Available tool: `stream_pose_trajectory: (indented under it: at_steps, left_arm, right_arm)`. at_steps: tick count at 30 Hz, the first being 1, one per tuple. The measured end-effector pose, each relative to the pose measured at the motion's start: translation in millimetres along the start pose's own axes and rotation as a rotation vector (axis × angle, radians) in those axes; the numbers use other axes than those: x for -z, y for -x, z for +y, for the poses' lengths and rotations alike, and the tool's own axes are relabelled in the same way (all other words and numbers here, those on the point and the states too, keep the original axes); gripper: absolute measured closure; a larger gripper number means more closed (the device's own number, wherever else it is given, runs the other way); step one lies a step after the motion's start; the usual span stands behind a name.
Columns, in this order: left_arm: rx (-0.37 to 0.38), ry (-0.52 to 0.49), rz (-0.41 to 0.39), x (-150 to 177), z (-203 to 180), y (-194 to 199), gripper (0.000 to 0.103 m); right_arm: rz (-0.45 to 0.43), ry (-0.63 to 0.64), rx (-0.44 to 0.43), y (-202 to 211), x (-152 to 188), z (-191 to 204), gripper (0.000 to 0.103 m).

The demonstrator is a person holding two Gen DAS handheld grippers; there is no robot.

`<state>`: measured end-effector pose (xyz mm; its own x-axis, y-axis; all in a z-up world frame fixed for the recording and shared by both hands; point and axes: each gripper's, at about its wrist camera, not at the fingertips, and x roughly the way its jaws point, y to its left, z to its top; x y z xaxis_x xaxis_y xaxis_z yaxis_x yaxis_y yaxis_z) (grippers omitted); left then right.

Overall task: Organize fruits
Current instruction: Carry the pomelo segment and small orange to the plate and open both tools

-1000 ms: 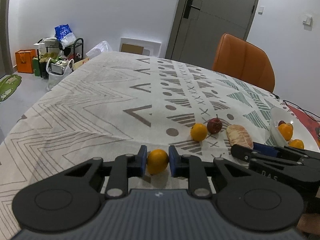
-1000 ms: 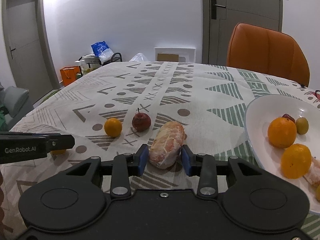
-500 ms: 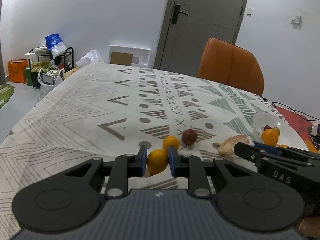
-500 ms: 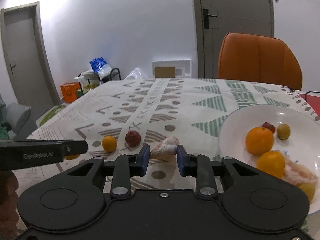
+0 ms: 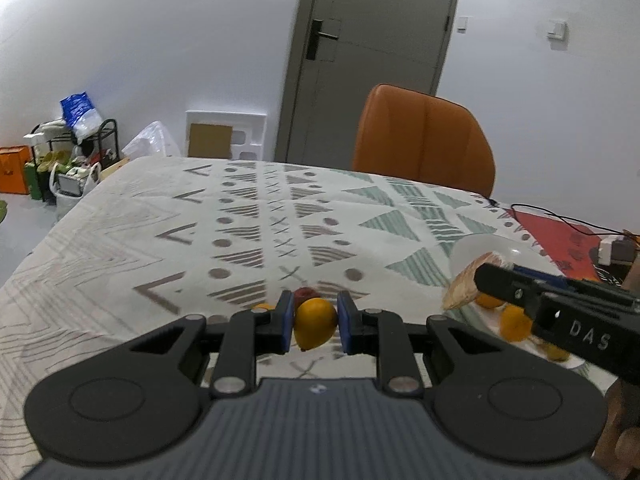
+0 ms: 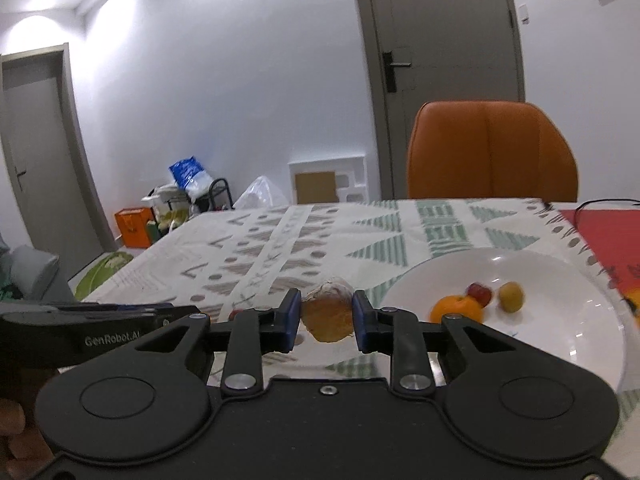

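My left gripper [image 5: 315, 312] is shut on a small orange [image 5: 316, 326], held above the patterned tablecloth [image 5: 248, 216]. Behind it on the cloth lie a red apple [image 5: 305, 293] and another orange [image 5: 264, 306], both mostly hidden by the fingers. My right gripper [image 6: 326, 304] is shut on a peeled citrus piece [image 6: 328, 316], just left of the white plate [image 6: 560, 272]. The plate holds an orange [image 6: 458, 309], a small red fruit [image 6: 479, 292] and a yellow-green fruit [image 6: 511, 297]. The left wrist view shows the right gripper [image 5: 486, 280] with its piece [image 5: 462, 288] over the plate's edge [image 5: 480, 244].
An orange chair [image 6: 492, 152] stands at the table's far side before a grey door [image 5: 368, 60]. A red mat [image 6: 604, 236] and a black cable [image 5: 560, 220] lie at the right end. Bags and a rack [image 5: 64, 160] sit on the floor at the left.
Both grippers have risen off the cloth with their fruit and moved right toward the plate. The right jaws closed onto the peeled piece. Apple and orange stayed on the cloth.
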<state>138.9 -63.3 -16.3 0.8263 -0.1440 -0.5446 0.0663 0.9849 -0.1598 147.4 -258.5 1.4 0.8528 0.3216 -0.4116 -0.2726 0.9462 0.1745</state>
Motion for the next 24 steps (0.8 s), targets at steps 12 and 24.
stream_pose_trajectory:
  at_steps: [12, 24]
  left_arm:
    - [0.069, -0.053, -0.008, -6.3, -46.7, -13.1, 0.082]
    - [0.127, -0.095, 0.004, -8.1, -87.0, -27.8, 0.082]
  right_arm:
    - [-0.045, -0.032, 0.099, 25.1, -6.5, -47.4, 0.078]
    - [-0.044, -0.062, 0.193, 41.2, -1.8, -89.4, 0.077]
